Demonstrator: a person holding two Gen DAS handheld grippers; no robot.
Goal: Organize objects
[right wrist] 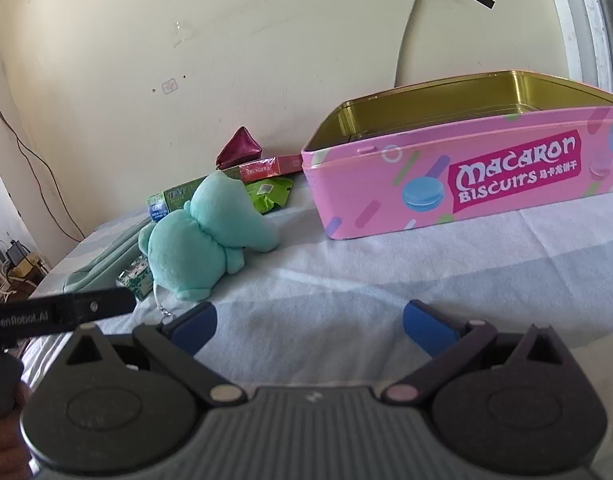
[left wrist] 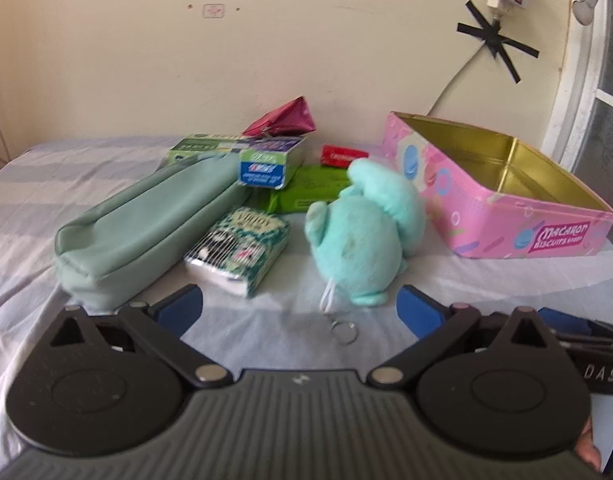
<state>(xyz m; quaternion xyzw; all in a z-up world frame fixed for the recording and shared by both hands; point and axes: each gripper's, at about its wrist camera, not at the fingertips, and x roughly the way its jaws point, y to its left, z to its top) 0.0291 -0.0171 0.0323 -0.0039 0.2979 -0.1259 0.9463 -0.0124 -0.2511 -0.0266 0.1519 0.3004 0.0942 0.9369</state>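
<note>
Two grippers hover over the sheet-covered bed [left wrist: 34, 184], both spread wide, nothing between fingers: left gripper [left wrist: 300, 312], right gripper [right wrist: 309, 322]. Mint plush toy [left wrist: 358, 232] lies just ahead of left, beside the open pink Macaron Biscuits tin [right wrist: 446, 184]. Green pencil pouch [left wrist: 146, 220], tissue pack [left wrist: 236, 254], boxes clustered left of the plush.

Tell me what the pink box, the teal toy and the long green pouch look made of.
Pink box: probably tin, glossy print outside, gold metallic sheen inside. Teal toy: plush fabric, fuzzy matte pile. Green pouch: likely faux leather, smooth with a soft sheen and stitched seams.
</note>
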